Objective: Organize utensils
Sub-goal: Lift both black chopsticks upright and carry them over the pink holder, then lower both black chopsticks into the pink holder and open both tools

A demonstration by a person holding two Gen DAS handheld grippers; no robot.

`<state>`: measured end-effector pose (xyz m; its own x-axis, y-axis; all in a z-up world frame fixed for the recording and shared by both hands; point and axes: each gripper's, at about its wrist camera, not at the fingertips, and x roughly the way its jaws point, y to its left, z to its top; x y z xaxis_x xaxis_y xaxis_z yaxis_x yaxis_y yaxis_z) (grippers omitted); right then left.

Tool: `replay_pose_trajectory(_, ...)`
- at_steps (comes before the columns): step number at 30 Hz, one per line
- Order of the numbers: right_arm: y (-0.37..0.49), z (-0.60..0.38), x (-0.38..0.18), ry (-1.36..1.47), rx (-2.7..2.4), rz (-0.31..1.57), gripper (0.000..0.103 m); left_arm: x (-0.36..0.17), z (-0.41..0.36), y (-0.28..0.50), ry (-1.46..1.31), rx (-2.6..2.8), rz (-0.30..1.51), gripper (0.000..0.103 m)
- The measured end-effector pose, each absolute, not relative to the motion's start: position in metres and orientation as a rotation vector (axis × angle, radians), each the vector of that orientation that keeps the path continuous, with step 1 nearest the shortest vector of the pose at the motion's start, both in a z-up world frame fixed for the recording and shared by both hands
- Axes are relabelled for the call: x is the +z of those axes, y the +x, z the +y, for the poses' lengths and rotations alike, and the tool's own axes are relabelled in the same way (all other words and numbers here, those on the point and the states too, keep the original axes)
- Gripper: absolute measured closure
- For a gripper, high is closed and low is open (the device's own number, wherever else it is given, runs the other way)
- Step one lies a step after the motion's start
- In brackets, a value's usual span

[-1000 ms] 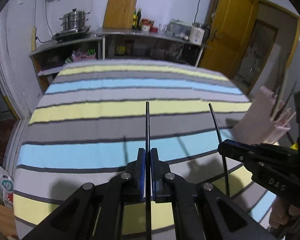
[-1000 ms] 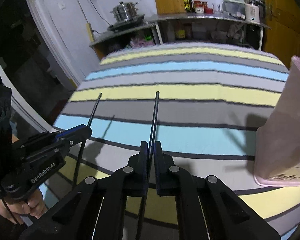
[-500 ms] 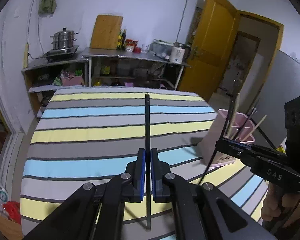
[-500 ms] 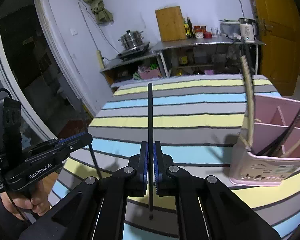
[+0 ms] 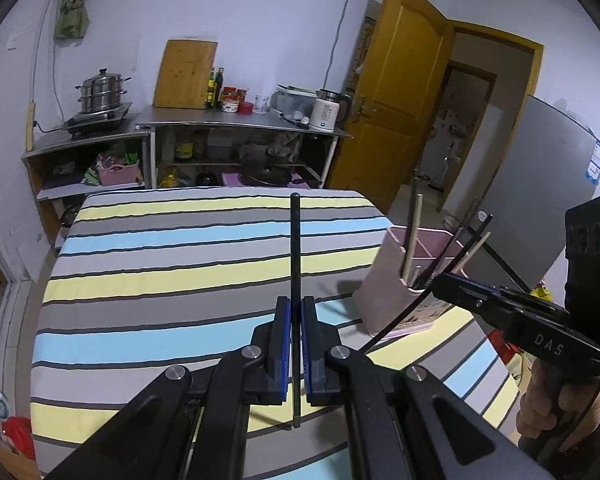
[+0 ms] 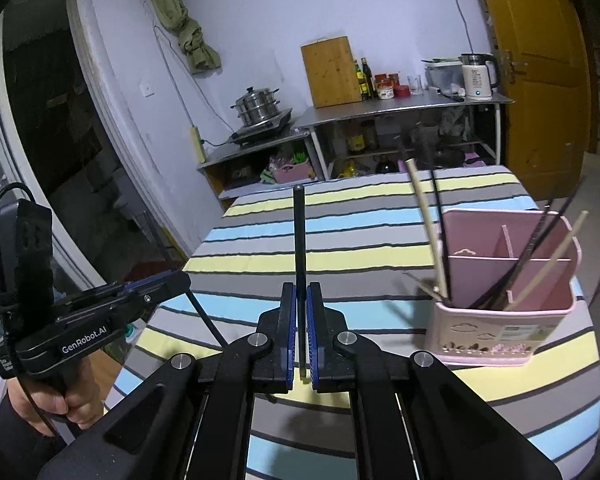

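Note:
My left gripper (image 5: pixel 295 308) is shut on a black chopstick (image 5: pixel 295 248) that stands upright between the pads, above the striped table (image 5: pixel 172 264). My right gripper (image 6: pixel 300 294) is shut on another black chopstick (image 6: pixel 299 236), also upright. A pink divided utensil holder (image 6: pixel 504 320) stands on the table's right side and holds several black and wooden chopsticks. It also shows in the left wrist view (image 5: pixel 404 292). In the left wrist view the right gripper (image 5: pixel 444 286) sits right of the holder, its chopstick slanting down. In the right wrist view the left gripper (image 6: pixel 180 280) is at the left.
A metal counter (image 5: pixel 244 124) with a kettle, bottles, cutting board and steamer pot stands beyond the table. A yellow door (image 5: pixel 396 92) is at the right. A grey fridge (image 5: pixel 540 184) stands right of the holder. The table's left edge drops off to the floor.
Both grippers have risen and tilted up with their chopsticks. The views now show the whole table and the holder from higher up; the chopsticks stand clear of the cloth.

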<state>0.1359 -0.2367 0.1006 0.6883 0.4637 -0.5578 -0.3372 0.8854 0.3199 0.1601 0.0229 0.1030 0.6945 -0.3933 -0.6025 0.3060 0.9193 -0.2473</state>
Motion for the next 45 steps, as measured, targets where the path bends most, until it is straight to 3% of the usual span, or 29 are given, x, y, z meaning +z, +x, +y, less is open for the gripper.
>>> replay_pose_trajectory(10, 0.121, -0.280, 0.119, 0.229, 0.376, 0.632, 0.098, 0.116, -0.018, 0.163, -0.137, -0.487, 0.710, 0.099)
replay_pose_trajectory(32, 0.130, -0.357, 0.179, 0.255, 0.240, 0.476, 0.098, 0.199, -0.116, 0.216, -0.100, -0.620, 0.569, 0.099)
replay_pose_trajectory(45, 0.149, -0.367, 0.151, 0.272, 0.200, 0.518, 0.098, 0.168, -0.147, 0.256, -0.103, -0.606, 0.583, 0.099)
